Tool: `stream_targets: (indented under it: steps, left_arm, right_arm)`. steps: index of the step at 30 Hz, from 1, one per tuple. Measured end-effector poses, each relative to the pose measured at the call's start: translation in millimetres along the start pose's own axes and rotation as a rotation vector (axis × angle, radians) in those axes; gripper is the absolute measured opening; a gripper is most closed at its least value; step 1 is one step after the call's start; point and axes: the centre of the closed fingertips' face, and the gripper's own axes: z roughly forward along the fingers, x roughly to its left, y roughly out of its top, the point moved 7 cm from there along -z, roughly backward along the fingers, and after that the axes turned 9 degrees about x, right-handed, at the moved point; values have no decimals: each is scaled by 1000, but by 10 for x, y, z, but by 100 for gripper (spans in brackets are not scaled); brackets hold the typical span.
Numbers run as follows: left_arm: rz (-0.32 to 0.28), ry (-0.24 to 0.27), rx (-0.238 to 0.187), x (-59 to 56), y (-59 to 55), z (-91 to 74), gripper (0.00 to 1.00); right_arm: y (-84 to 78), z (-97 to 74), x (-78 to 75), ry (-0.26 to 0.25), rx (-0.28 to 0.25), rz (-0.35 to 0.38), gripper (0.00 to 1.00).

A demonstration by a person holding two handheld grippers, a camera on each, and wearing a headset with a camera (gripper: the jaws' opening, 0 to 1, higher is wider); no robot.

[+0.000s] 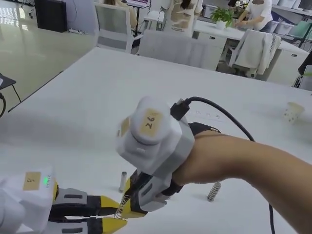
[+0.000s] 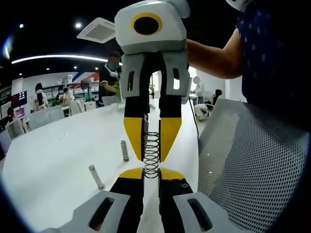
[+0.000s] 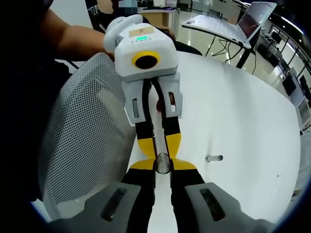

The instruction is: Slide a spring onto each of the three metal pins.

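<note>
So far, we judge the far pin (image 2: 125,150) sprung, the near pin (image 2: 95,176) bare, and a spring (image 2: 151,153) clamped by both left gripper (image 2: 151,174) and right gripper (image 3: 164,170).

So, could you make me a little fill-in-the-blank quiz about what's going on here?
The left tongs and right tongs both grip one ___. Their tips are coloured ___. On the white table a bare metal ___ stands upright.
Missing words: spring; yellow; pin.
</note>
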Motion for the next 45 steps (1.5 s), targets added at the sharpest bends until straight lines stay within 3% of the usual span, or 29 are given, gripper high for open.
stream_targets:
  steps: [11, 20, 24, 28, 38, 45]
  left_arm:
    - [-5, -1, 1, -3, -17, 10, 3]
    - [-23, 4, 3, 7, -39, 8, 13]
    - [-38, 16, 8, 23, -64, -10, 18]
    - [-72, 36, 16, 51, -102, -33, 30]
    - [-106, 76, 14, 85, -139, -96, 40]
    - [-126, 101, 11, 107, -153, -115, 53]
  right_arm:
    - [3, 15, -6, 1, 13, -9, 8]
    - [-9, 21, -28, -6, 22, -12, 8]
    - [-24, 11, -48, -13, 24, -8, 8]
    - [-41, 3, -60, -15, 26, -4, 8]
    - [-67, 4, -95, -22, 35, -2, 9]
    - [-94, -31, -148, -32, 36, 4, 9]
